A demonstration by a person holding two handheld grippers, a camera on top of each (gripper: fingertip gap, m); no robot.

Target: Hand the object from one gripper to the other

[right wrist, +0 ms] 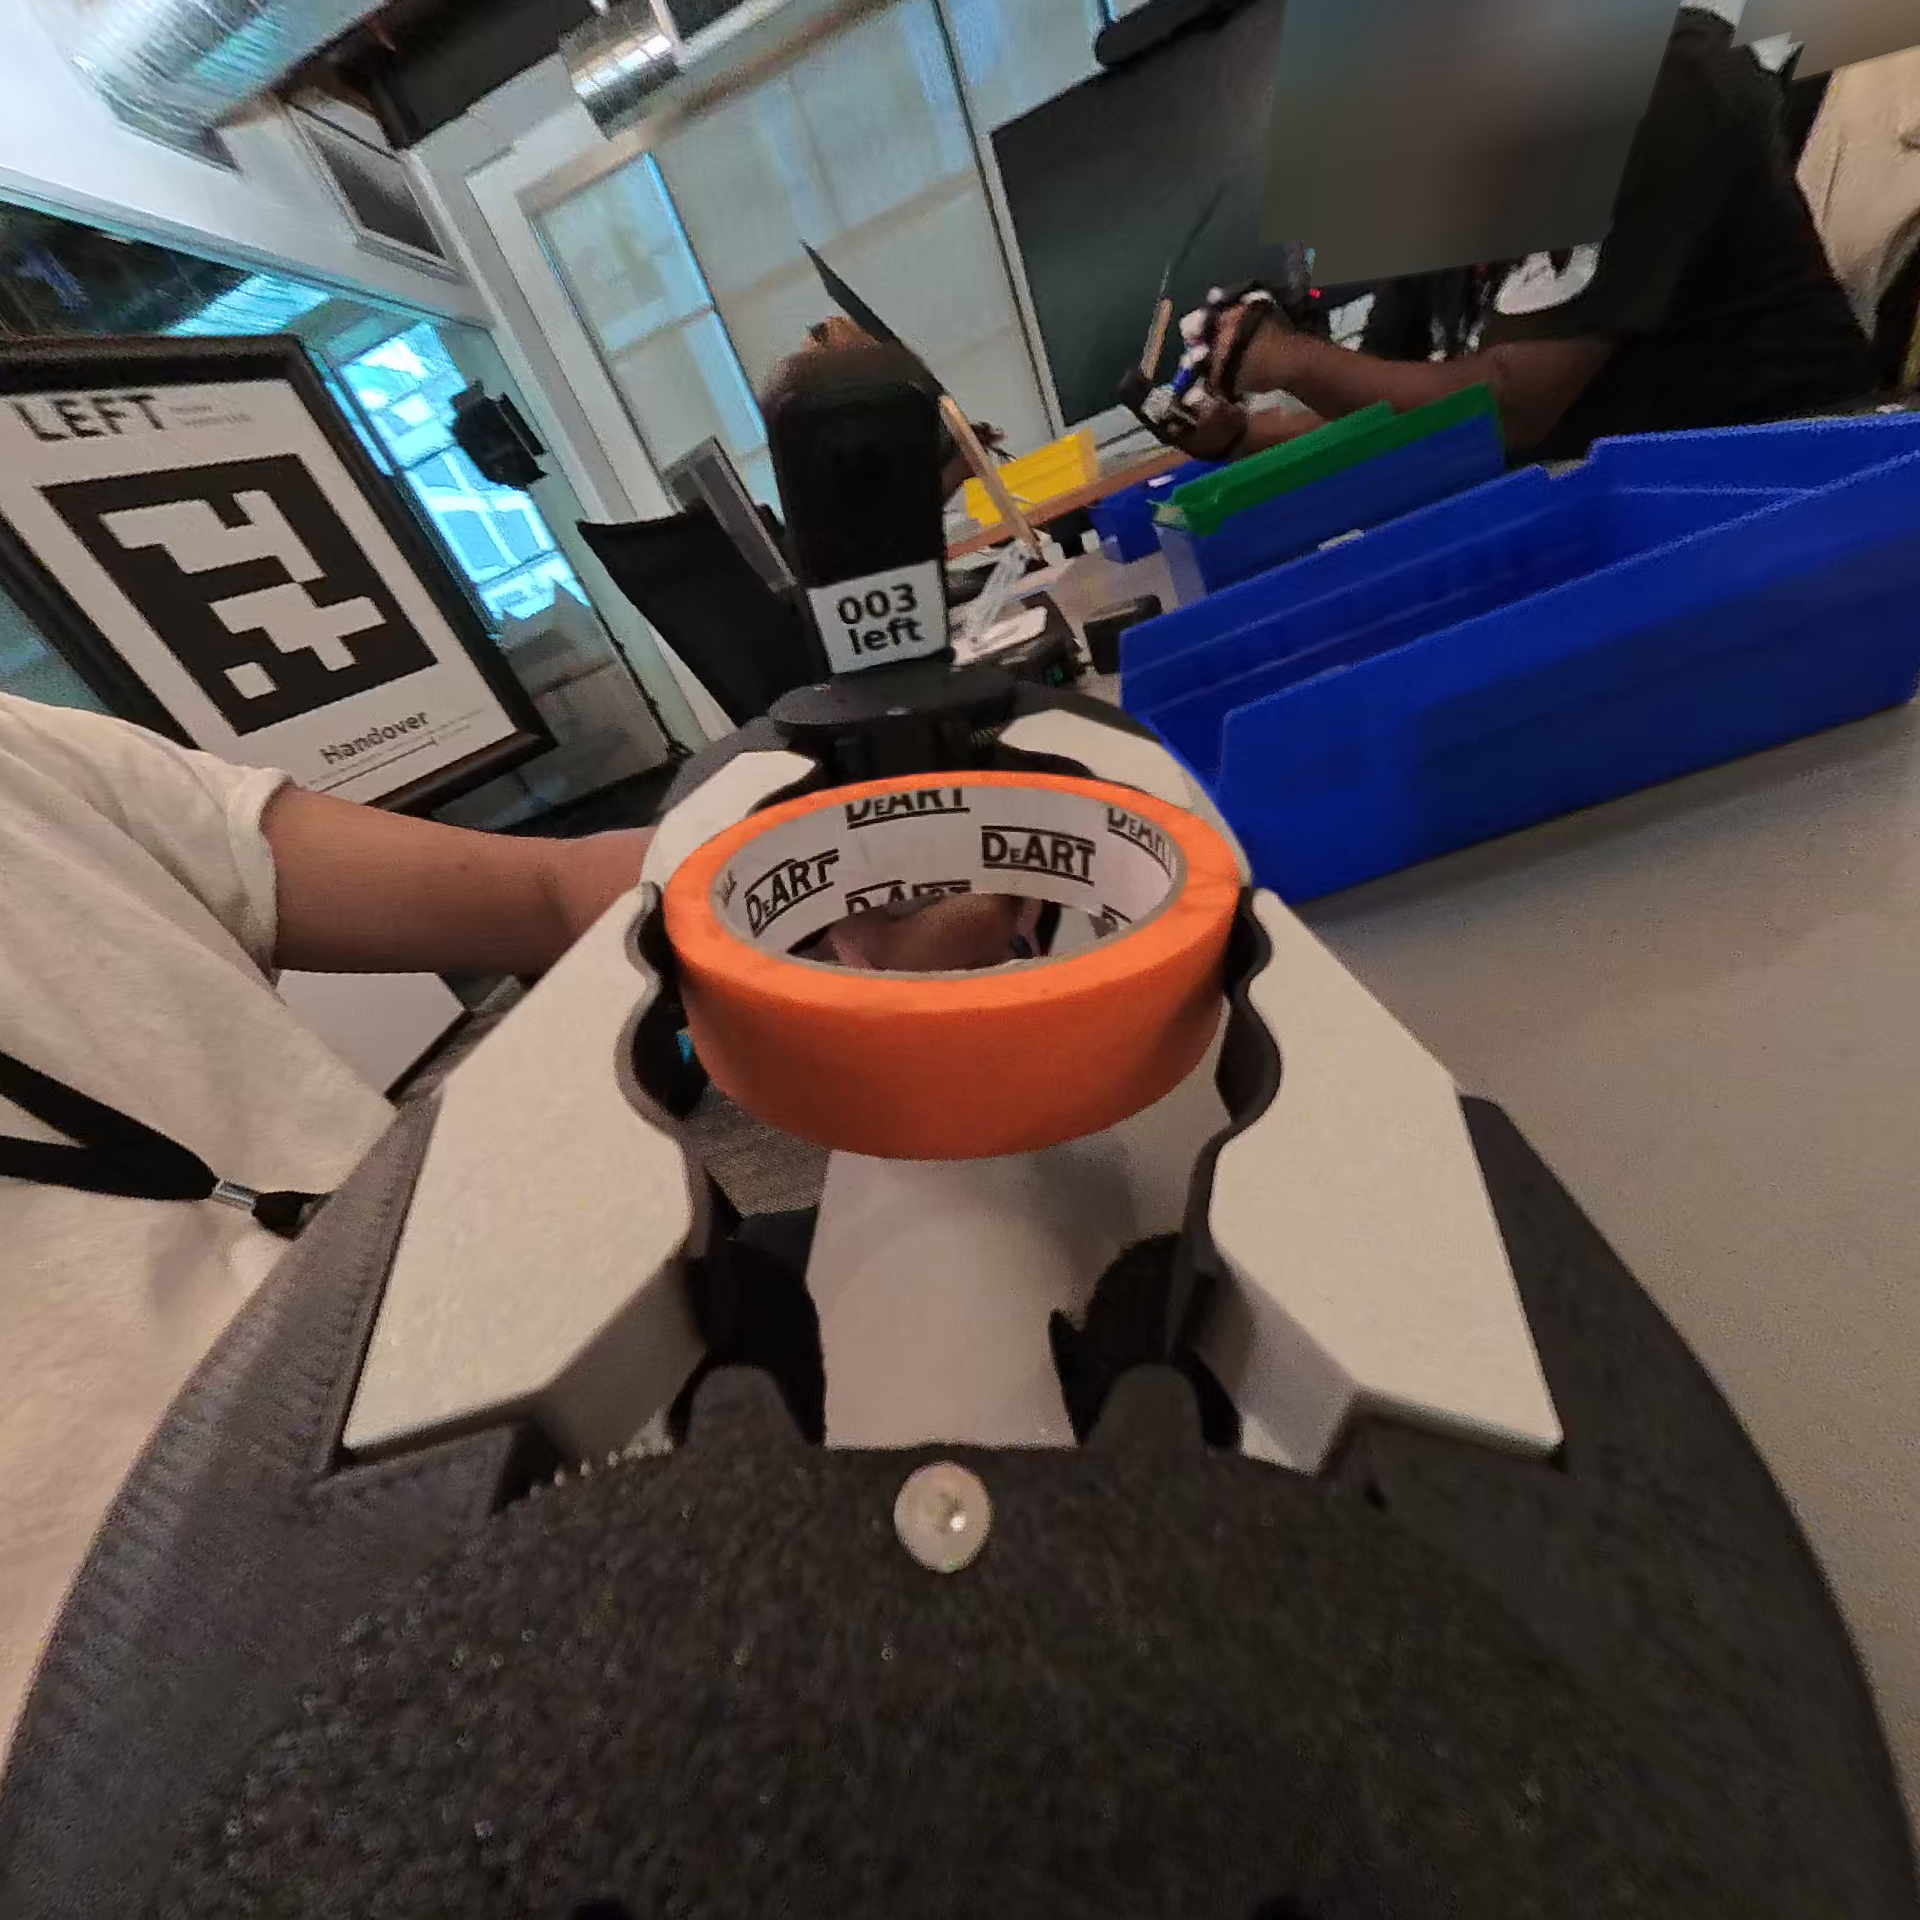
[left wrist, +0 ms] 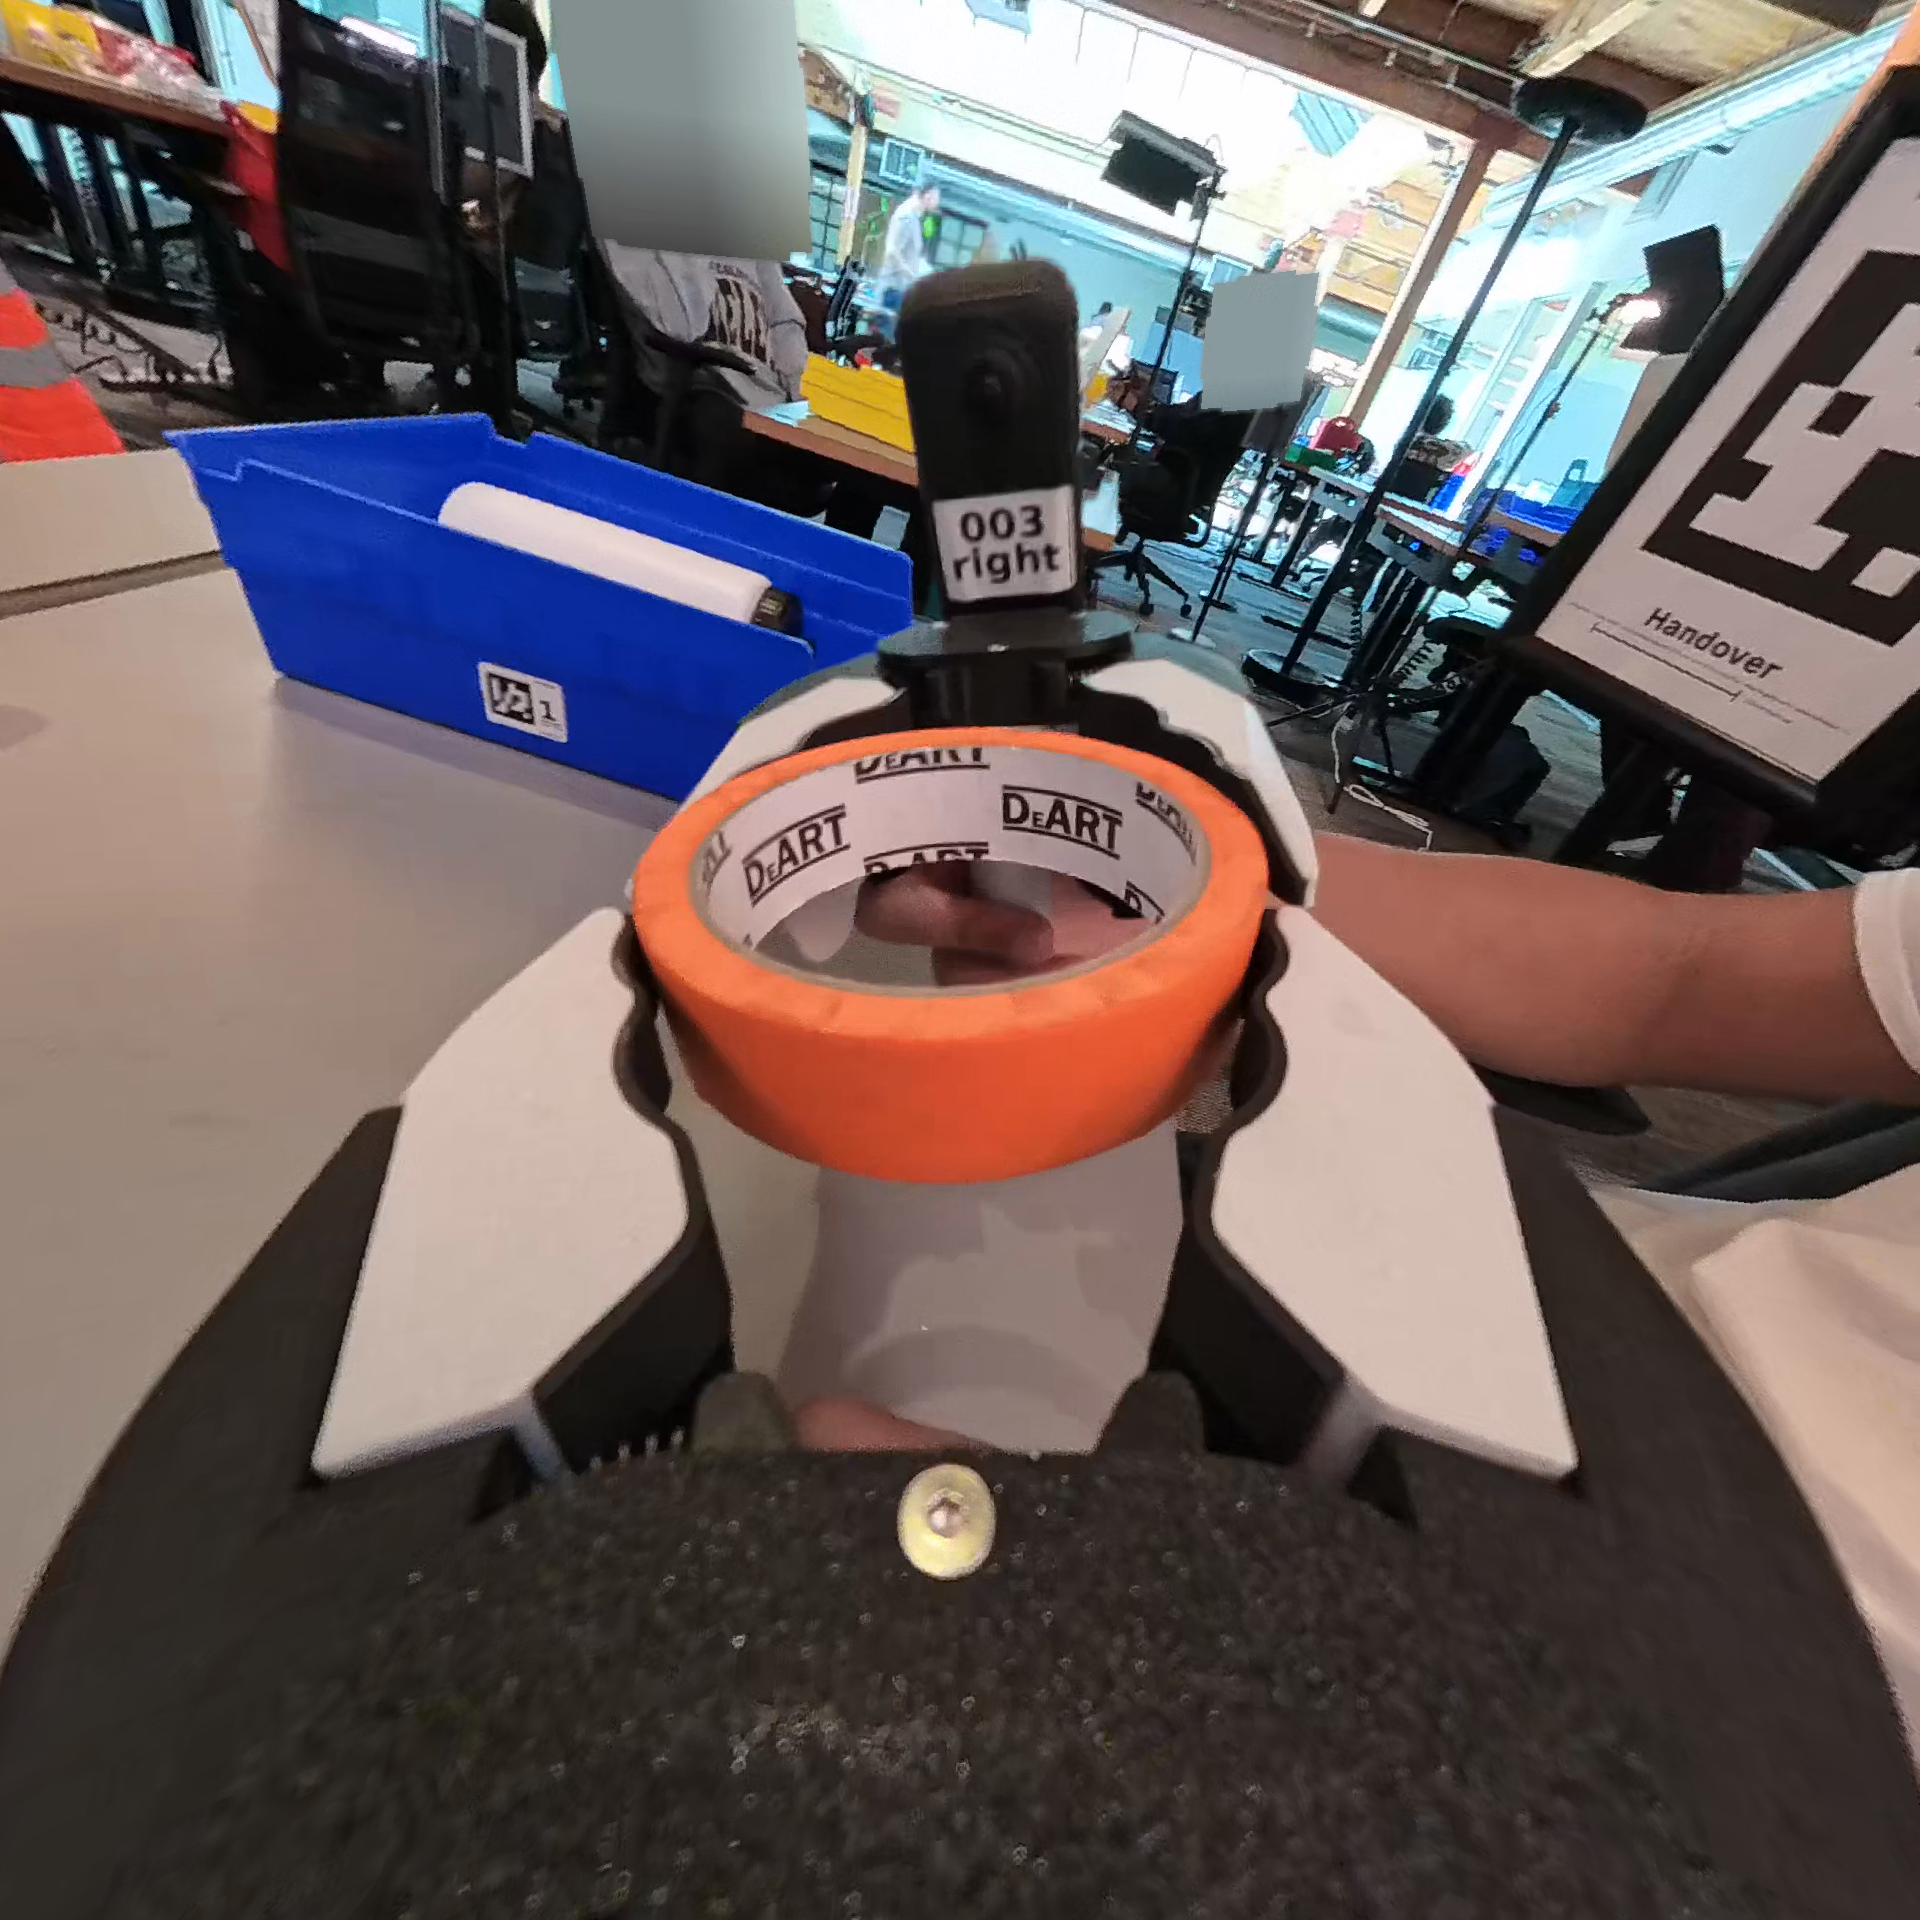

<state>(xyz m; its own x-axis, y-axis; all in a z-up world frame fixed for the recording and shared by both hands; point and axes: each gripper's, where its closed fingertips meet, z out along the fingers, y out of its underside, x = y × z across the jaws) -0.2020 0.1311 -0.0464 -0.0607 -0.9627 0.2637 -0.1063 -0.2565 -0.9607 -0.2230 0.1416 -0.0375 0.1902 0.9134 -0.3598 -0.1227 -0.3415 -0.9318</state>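
Two facing grippers share one roll of orange tape [left wrist: 940,997], held level in the air above the grey table [left wrist: 208,935] with its open core turned upward. Nearest in the left wrist view, the left gripper [left wrist: 940,1023] has its white fingers [left wrist: 530,1174] closed against the roll's left and right flanks, the notched pads seated on the curved wall — a hold across the widest part, which keeps the ring from tipping. On the far side, the right gripper [left wrist: 987,800] meets the same roll head-on; its own view shows its fingers [right wrist: 540,1132] likewise pressed to the flanks, so both tools appear clamped on the tape at once. By this reading the transfer is at its overlap — neither side has let go. Beyond, a blue bin [left wrist: 540,613] rests on the table at far left, and a framed marker board [left wrist: 1766,499] stands at far right.
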